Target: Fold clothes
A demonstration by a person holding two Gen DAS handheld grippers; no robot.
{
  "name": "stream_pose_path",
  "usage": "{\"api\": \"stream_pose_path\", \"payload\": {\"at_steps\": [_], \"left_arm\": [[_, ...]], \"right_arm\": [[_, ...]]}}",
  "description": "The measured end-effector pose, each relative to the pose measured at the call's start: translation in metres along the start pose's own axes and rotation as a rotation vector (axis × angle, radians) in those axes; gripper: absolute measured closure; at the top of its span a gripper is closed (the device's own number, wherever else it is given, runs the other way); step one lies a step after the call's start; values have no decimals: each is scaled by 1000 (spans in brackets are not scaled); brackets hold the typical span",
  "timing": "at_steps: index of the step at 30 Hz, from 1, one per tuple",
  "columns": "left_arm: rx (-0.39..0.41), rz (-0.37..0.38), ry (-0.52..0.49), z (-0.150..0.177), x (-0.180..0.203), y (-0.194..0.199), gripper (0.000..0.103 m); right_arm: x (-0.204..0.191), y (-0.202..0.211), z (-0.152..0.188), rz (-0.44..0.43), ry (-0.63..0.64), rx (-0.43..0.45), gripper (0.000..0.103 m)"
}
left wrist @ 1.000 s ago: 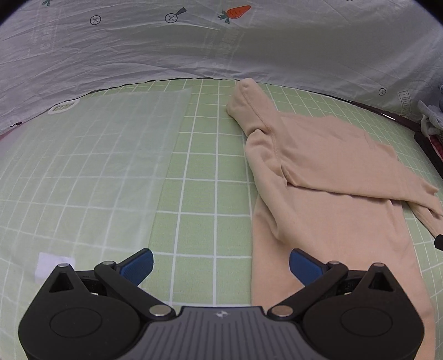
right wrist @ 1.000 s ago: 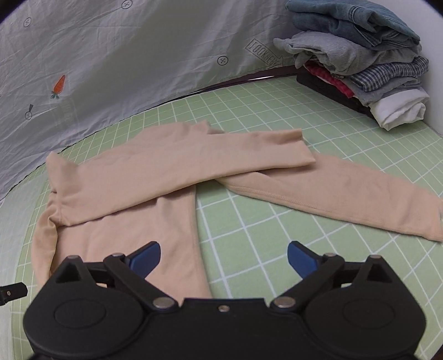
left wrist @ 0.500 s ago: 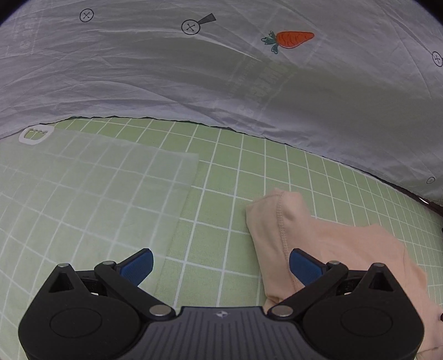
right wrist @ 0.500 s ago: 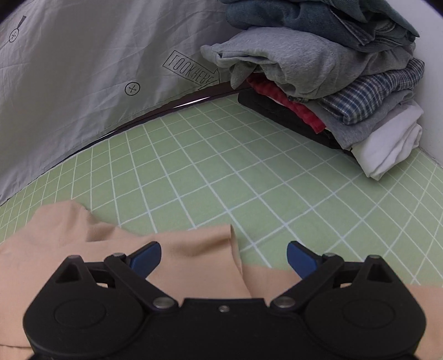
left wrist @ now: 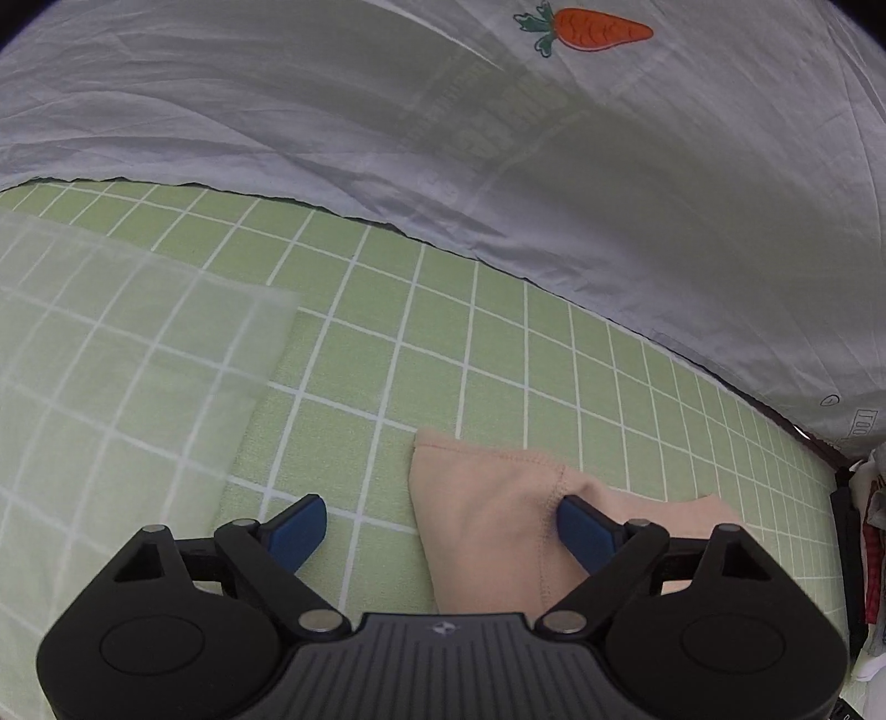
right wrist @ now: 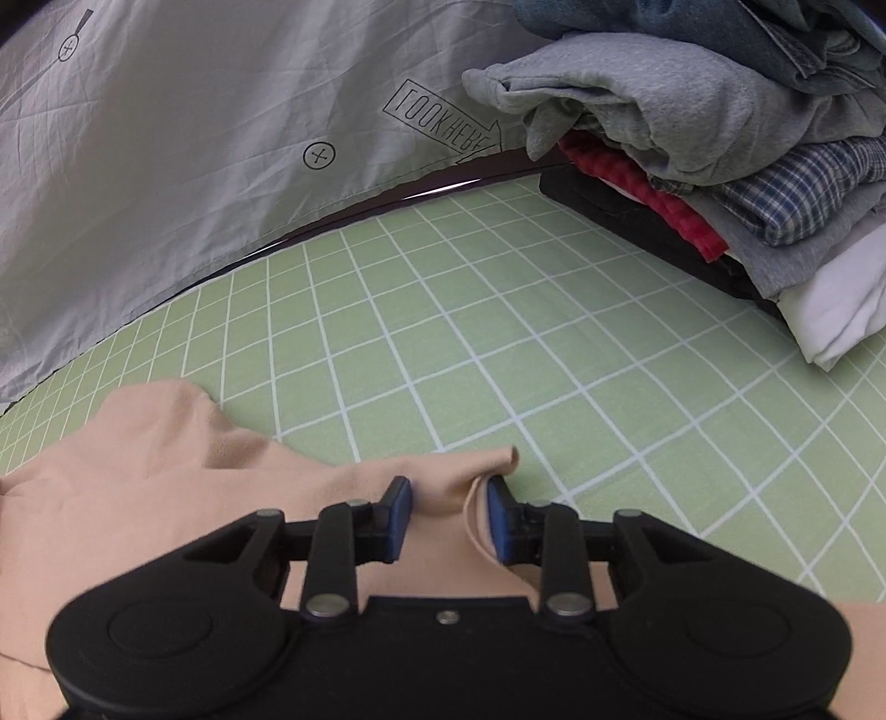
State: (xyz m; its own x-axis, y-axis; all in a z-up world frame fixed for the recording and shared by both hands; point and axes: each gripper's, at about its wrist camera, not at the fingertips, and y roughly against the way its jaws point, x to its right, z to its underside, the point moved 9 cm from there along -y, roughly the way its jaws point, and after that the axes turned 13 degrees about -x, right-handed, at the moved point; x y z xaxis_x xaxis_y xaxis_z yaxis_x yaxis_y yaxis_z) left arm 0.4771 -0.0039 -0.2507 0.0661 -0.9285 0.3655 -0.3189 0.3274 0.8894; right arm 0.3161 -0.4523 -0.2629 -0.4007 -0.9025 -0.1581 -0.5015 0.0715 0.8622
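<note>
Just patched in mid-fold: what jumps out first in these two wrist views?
The beige top on the green grid mat, with the right hand-held gripper closing, a fold of its edge between the pads. In the left view, the left hand-held gripper straddles another corner, jaws wide. A pile of folded clothes sits far right, and an orange carrot print marks the grey sheet.

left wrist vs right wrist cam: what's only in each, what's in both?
Left wrist only: the carrot print on the grey sheet, a translucent sheet on the mat, and the left gripper, whose jaws have just been closing but are open, one pad at the beige top's seam.

Right wrist only: the "LOOK HERE" print, the full clothes stack, and the right gripper, whose jaws have just been closing, now pinching a fold of the top.

Both: the beige top, green grid mat, grey sheet.
</note>
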Motion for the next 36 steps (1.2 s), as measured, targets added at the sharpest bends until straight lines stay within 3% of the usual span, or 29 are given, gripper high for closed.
{"api": "stream_pose_path", "payload": {"at_steps": [2, 4, 5, 7, 15, 23, 32, 36], "left_arm": [[1, -2, -34, 0, 8, -4, 27], [-3, -3, -65, 1, 15, -8, 51], [-13, -4, -82, 2, 18, -10, 58], [-28, -21, -107, 2, 23, -13, 90], [114, -69, -165, -12, 41, 18, 91], [53, -150, -231, -10, 53, -23, 87], [46, -138, -221, -20, 51, -30, 81], [46, -177, -203, -23, 51, -26, 54]], "right_arm": [[1, 1, -2, 1, -6, 3, 93], [2, 4, -4, 4, -5, 14, 96], [2, 7, -6, 8, -2, 26, 96], [1, 16, -10, 15, 13, 54, 97], [12, 79, -34, 78, 33, 202, 98], [47, 44, -30, 76, -102, 129, 98], [58, 18, -22, 82, -136, 75, 98], [60, 14, -17, 80, -158, 51, 97]]}}
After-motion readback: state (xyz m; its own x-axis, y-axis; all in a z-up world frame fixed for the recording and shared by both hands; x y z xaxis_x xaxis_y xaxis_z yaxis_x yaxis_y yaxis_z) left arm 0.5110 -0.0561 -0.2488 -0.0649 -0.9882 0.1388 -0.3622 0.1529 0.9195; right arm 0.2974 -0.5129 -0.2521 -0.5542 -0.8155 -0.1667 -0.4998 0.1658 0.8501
